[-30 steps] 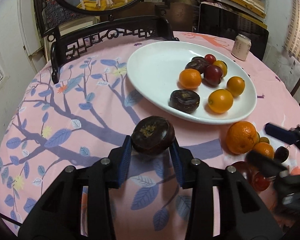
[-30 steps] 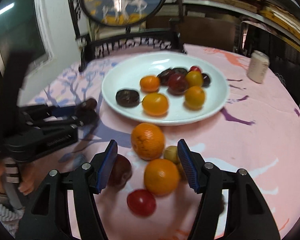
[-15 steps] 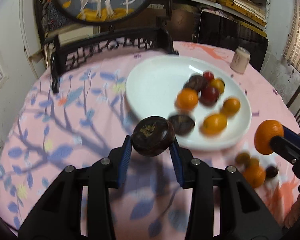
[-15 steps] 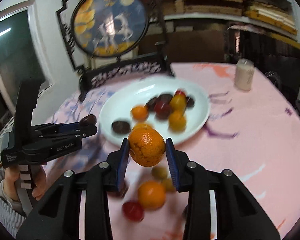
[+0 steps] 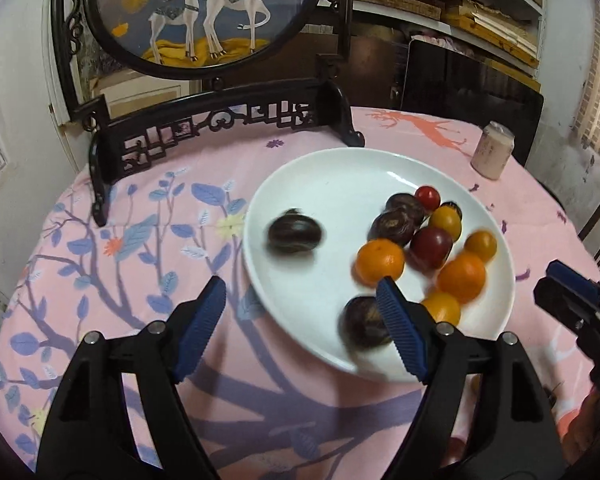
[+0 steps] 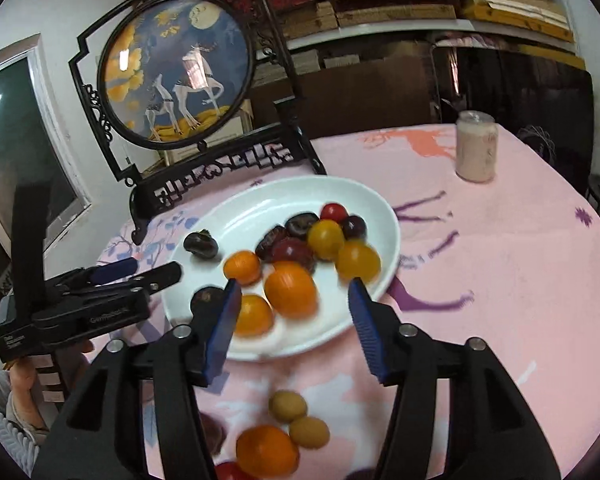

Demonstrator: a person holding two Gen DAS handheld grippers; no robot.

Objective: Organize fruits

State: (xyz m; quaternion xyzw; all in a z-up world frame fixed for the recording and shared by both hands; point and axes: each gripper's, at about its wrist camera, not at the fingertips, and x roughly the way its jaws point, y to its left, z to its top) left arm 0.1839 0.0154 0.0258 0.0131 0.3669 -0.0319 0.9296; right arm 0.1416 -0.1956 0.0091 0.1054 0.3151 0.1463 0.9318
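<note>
A white oval plate [image 5: 340, 184] [image 6: 260, 200] on the pink cloth holds several fruits. A dark round fruit [image 5: 295, 235] [image 6: 200, 243] lies blurred on the plate's left part. A large orange [image 5: 462, 277] [image 6: 291, 289] lies blurred among the other fruits. My left gripper [image 5: 300, 330] is open and empty over the plate's near left rim. My right gripper [image 6: 294, 324] is open and empty above the plate's near edge. Loose fruits stay on the cloth below it: an orange [image 6: 266, 450] and two small yellow-green fruits [image 6: 287, 406].
A dark carved stand with a round deer picture [image 5: 204, 12] [image 6: 176, 76] stands behind the plate. A pale jar [image 5: 492, 156] [image 6: 475, 146] stands at the far right. The right gripper shows at the right edge of the left wrist view [image 5: 572, 300].
Both grippers opened. The dark fruit left my left gripper and now lies on the plate. The orange left my right gripper and now lies on the plate.
</note>
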